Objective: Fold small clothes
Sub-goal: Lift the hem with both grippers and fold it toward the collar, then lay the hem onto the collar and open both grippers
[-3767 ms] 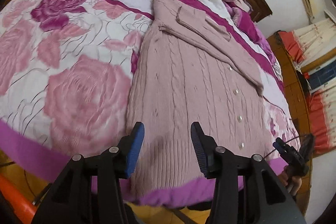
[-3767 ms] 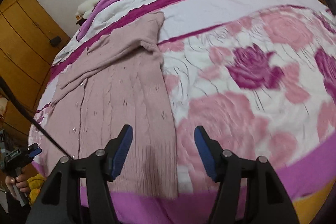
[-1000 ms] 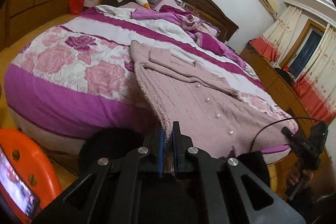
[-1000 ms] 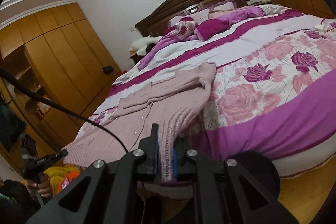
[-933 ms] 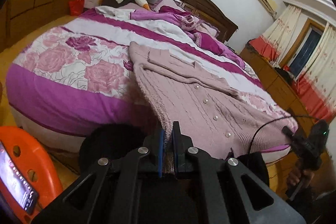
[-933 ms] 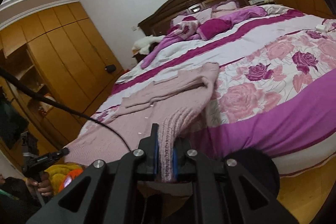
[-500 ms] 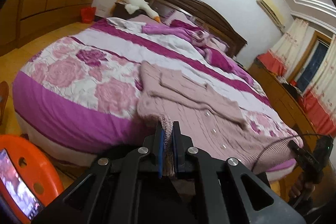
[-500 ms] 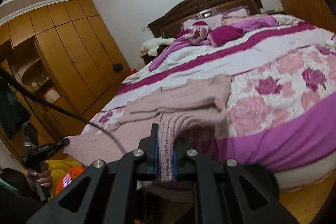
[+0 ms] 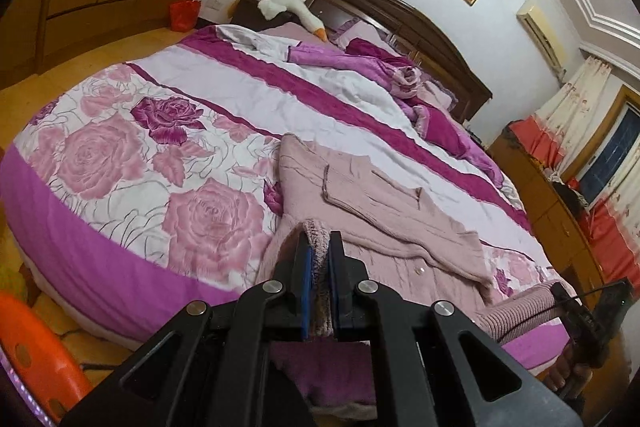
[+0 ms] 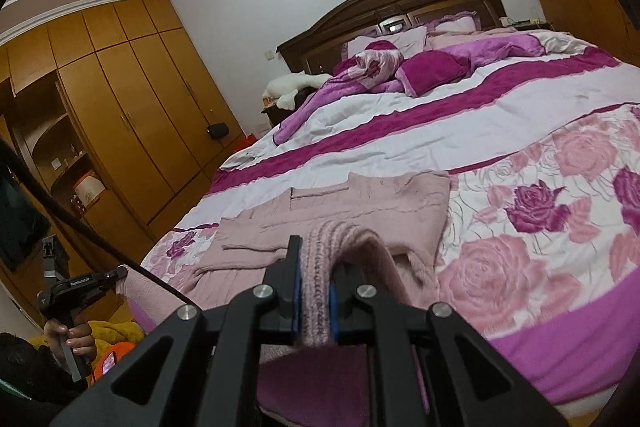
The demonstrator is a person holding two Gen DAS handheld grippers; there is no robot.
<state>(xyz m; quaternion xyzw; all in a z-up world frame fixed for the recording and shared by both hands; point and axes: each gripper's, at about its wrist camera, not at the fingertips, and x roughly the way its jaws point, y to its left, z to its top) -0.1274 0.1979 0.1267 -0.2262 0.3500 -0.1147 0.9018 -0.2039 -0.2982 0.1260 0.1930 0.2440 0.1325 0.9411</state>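
A dusty-pink cable-knit cardigan [image 9: 372, 199] lies on the rose-patterned bedspread [image 9: 120, 155], sleeves folded across its chest. My left gripper [image 9: 319, 259] is shut on one corner of its ribbed hem, lifted above the bed's foot. My right gripper [image 10: 314, 287] is shut on the other hem corner of the cardigan [image 10: 360, 203], also lifted. The hem end hangs between the two grippers and its underside is hidden. The right gripper shows in the left wrist view [image 9: 560, 301], and the left gripper in the right wrist view [image 10: 120, 273].
Crumpled purple blankets and pillows [image 10: 420, 63] lie at the dark wooden headboard [image 9: 400, 11]. A white toy goose [image 9: 288, 1] sits beside it. Wooden wardrobes [image 10: 132, 99] line one wall. An orange stool [image 9: 36, 359] stands on the floor by the bed's foot.
Both grippers, shut on the hem corners, have risen and moved forward over the bed. The cardigan's lower half has lifted and begun doubling toward its collar.
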